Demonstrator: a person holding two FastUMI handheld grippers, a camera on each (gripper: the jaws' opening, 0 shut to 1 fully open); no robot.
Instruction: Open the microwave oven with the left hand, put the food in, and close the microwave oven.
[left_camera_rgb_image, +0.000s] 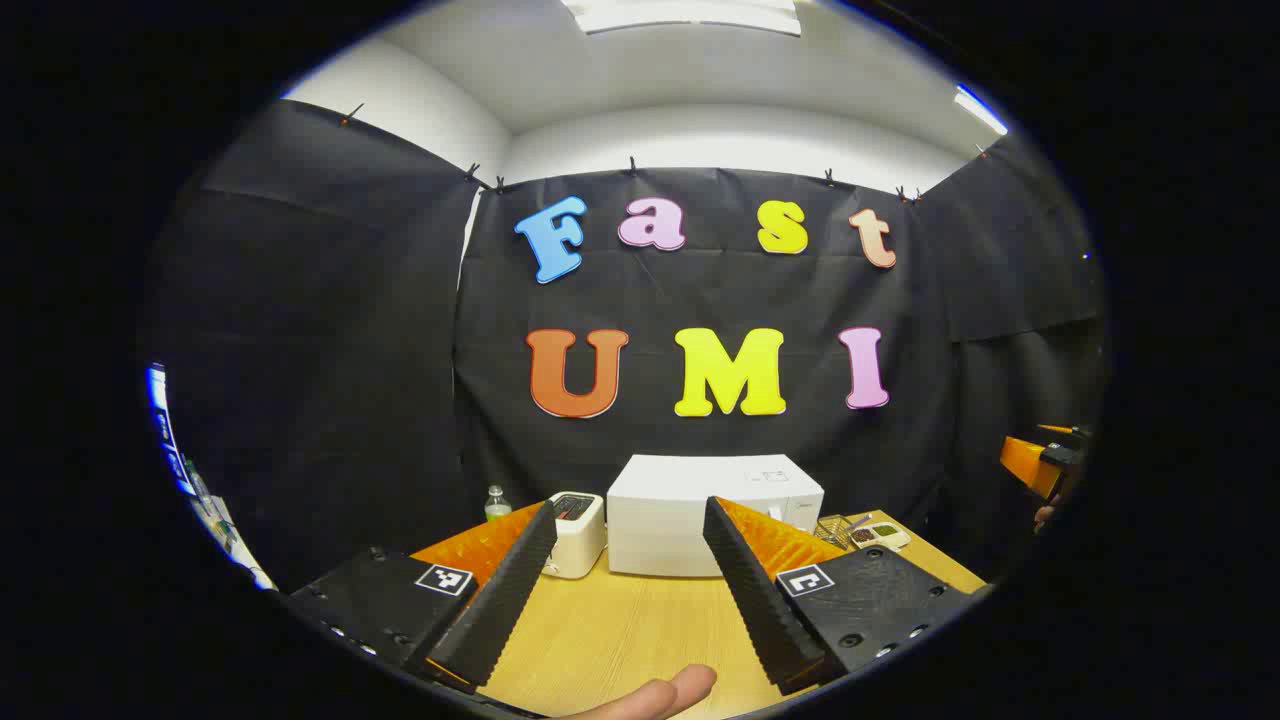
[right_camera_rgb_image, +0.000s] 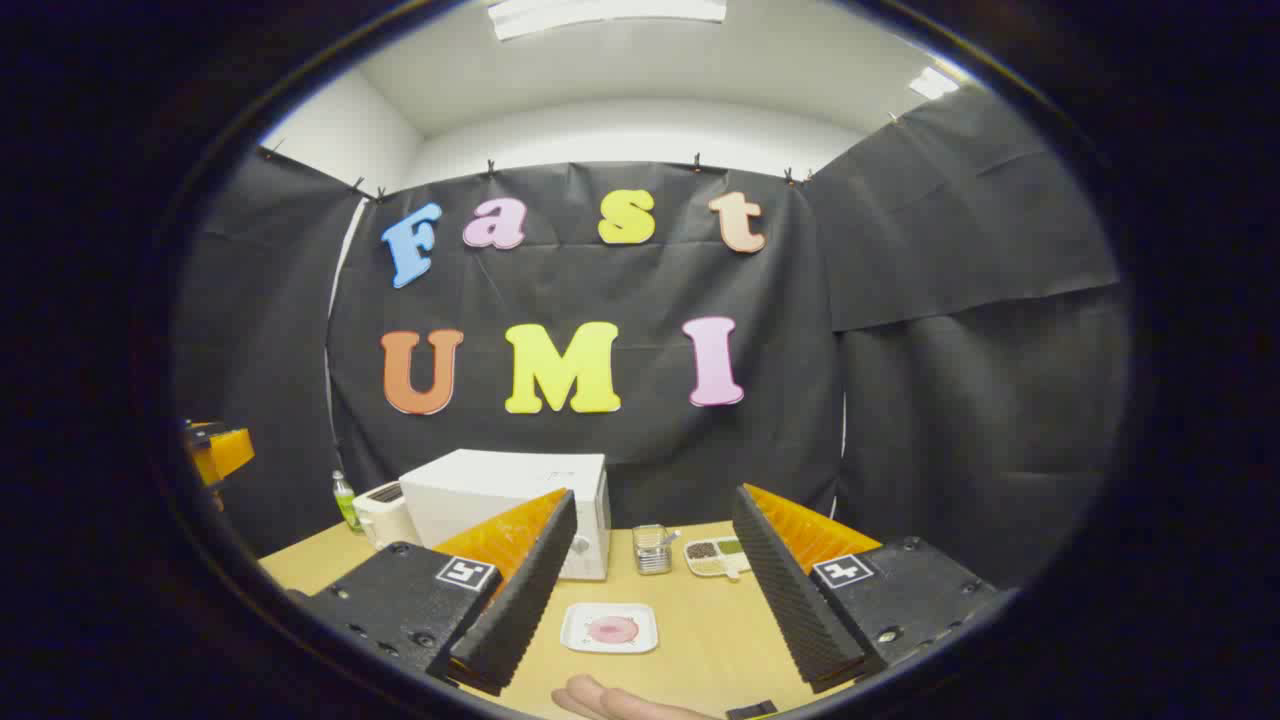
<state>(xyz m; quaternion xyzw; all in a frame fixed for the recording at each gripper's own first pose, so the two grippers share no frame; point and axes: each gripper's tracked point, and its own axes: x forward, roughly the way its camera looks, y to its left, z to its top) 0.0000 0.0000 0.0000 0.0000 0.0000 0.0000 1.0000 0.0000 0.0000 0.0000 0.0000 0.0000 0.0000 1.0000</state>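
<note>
A white microwave oven (left_camera_rgb_image: 700, 515) stands at the back of the wooden table with its door closed; it also appears at the left in the right gripper view (right_camera_rgb_image: 510, 505). My left gripper (left_camera_rgb_image: 630, 590) is open in front of it, well short of it, holding nothing. A square white plate with pink food (right_camera_rgb_image: 611, 628) lies on the table ahead of my right gripper (right_camera_rgb_image: 650, 600), which is open and empty. The right gripper (left_camera_rgb_image: 1040, 462) shows at the far right edge of the left gripper view, the left gripper (right_camera_rgb_image: 215, 452) at the far left edge of the right gripper view.
A white toaster (left_camera_rgb_image: 575, 533) and a green-capped bottle (left_camera_rgb_image: 497, 502) stand left of the microwave. To its right are a small metal holder (right_camera_rgb_image: 652, 549) and a divided tray of condiments (right_camera_rgb_image: 717, 556). A fingertip (left_camera_rgb_image: 650, 692) shows at the bottom of each view.
</note>
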